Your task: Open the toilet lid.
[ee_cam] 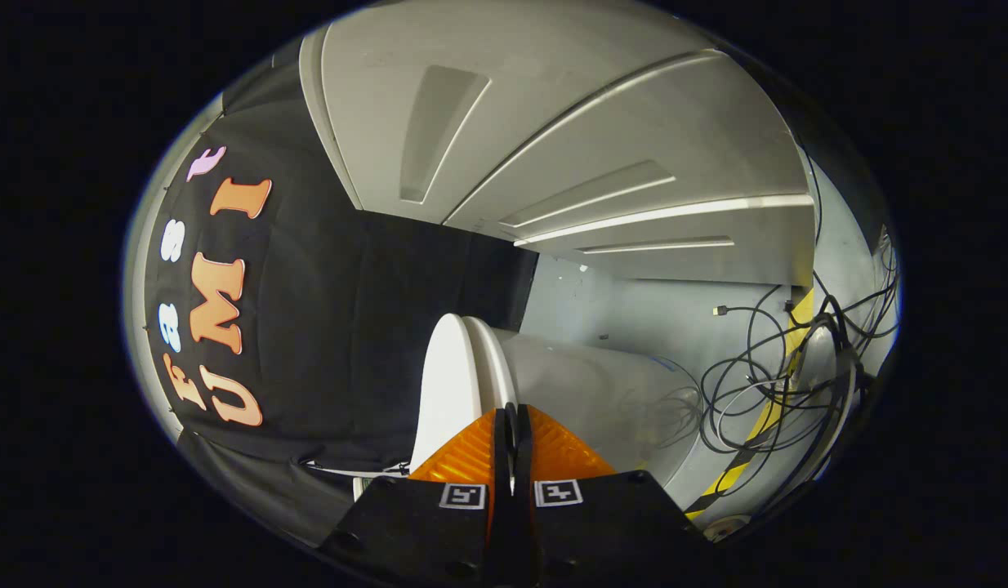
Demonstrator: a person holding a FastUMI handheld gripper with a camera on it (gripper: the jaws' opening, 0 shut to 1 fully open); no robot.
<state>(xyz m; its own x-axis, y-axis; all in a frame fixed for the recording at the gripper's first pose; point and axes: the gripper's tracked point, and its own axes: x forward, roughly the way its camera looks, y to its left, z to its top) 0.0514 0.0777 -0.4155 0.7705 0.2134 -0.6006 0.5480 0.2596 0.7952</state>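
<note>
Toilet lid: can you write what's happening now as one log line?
gripper: jaws shut, nothing between | toilet lid: closed on seat, just ahead | cables: beyond toilet

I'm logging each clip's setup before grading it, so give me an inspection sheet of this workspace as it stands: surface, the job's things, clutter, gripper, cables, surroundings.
Surface: grey floor, marked with yellow and black hazard tape.
Job's things: white toilet lid seen edge-on, lying against the seat, just ahead of the fingers; toilet body beyond. The view is rolled sideways.
Clutter: nothing seen apart from the cables.
Gripper: gripper fingers closed together at the lid's edge; whether both press on the lid cannot be told.
Cables: loose black cables tangled on the floor beside the toilet.
Surroundings: black cloth wall; pale panelled booth walls.
</note>
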